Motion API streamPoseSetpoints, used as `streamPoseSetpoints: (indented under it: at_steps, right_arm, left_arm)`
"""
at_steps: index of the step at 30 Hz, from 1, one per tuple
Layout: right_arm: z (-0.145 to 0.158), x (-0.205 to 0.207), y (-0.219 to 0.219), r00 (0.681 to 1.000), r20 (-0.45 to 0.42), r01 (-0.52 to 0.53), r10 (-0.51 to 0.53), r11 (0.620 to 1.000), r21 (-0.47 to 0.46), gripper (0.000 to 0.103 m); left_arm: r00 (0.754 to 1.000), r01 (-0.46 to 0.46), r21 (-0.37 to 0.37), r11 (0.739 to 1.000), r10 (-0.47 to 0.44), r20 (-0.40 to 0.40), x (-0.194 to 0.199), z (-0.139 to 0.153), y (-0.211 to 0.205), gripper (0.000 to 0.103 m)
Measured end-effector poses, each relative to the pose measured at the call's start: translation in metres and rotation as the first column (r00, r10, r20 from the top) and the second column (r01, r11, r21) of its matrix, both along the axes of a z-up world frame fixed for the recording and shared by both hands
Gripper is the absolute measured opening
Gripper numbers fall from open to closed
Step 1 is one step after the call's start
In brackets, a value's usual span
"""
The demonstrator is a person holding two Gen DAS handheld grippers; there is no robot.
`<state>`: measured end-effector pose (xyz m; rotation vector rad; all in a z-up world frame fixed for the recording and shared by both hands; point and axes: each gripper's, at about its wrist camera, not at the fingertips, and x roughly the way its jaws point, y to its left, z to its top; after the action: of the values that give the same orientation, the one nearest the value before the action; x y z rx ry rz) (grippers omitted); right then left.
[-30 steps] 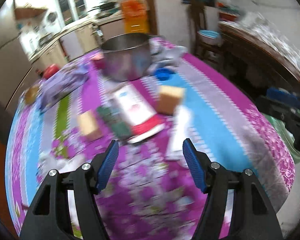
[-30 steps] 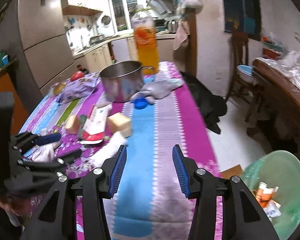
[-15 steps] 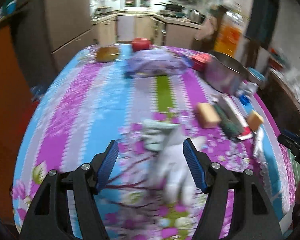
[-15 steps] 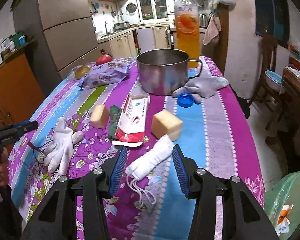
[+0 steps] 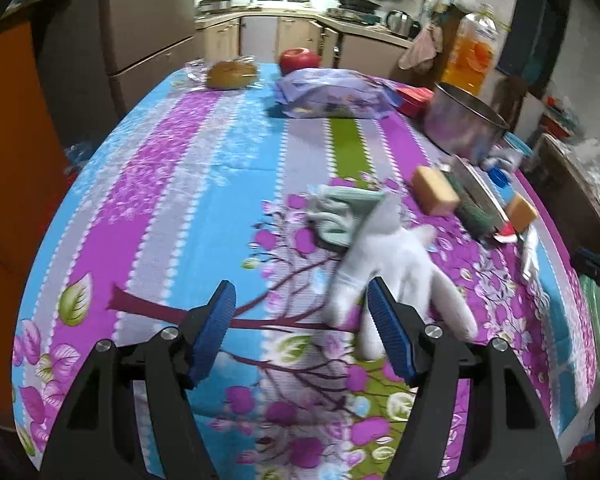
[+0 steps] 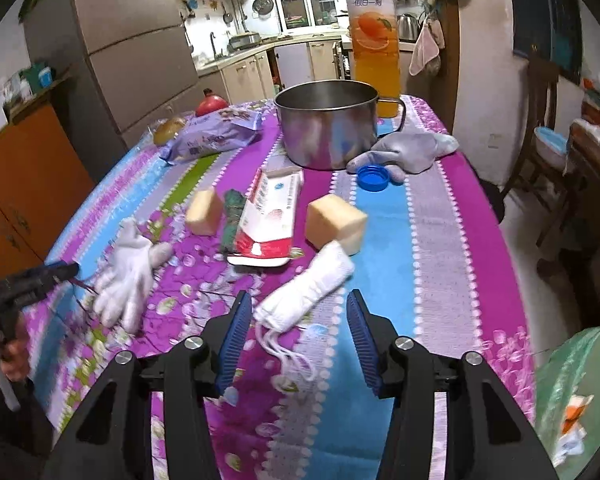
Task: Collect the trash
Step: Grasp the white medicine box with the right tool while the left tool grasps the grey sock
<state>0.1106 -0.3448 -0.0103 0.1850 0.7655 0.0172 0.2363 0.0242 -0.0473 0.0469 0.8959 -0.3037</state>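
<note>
A white glove (image 5: pixel 392 264) lies flat on the flowered tablecloth (image 5: pixel 172 184), partly over a grey-green cloth (image 5: pixel 344 212). My left gripper (image 5: pixel 300 308) hangs open just left of the glove, with only cloth between its fingers; its right finger covers the glove's edge. In the right wrist view the glove (image 6: pixel 128 268) lies left, with the left gripper (image 6: pixel 40 276) beside it. My right gripper (image 6: pixel 299 312) is opening its jaws around a rolled white bundle (image 6: pixel 308 288) with loose strings; the pads do not press on it.
Behind the bundle lie a red-and-white carton (image 6: pixel 272 212), two yellow sponges (image 6: pixel 336 224), a green scourer (image 6: pixel 232 216), a blue cap (image 6: pixel 374 178), a grey glove (image 6: pixel 412 152) and a steel pot (image 6: pixel 326 122). A green-lined bin (image 6: pixel 576 400) holding scraps stands off the table's right edge.
The left gripper swept left across the table, from the carton and sponges to the white glove. The right gripper came in over the white bundle, which now lies between its fingers.
</note>
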Motion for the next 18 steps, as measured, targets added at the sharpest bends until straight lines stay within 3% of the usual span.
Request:
streamPoseSetpoints:
  at_steps: [5,9,12,18]
  right_arm:
    - [0.002,0.031,0.027,0.996,0.029,-0.079,0.079,0.997,0.001,0.052]
    - [-0.003,0.07,0.044,0.99,-0.002,-0.143,0.143,0.99,0.01,0.052]
    - [-0.009,0.098,0.042,0.99,-0.028,-0.136,0.137,0.99,0.031,0.059]
    - [-0.022,0.147,0.02,0.994,-0.103,-0.032,0.04,0.996,0.079,0.059]
  left_arm:
    - [0.999,0.034,0.003,0.999,-0.034,-0.013,-0.004,-0.006,-0.013,0.066]
    - [0.999,0.05,-0.002,0.999,-0.05,-0.016,-0.006,-0.007,-0.015,0.066]
    - [0.998,0.051,-0.005,0.999,-0.051,-0.02,-0.006,-0.009,-0.014,0.066]
    - [0.998,0.048,-0.006,0.999,-0.048,-0.039,-0.001,-0.014,-0.012,0.067]
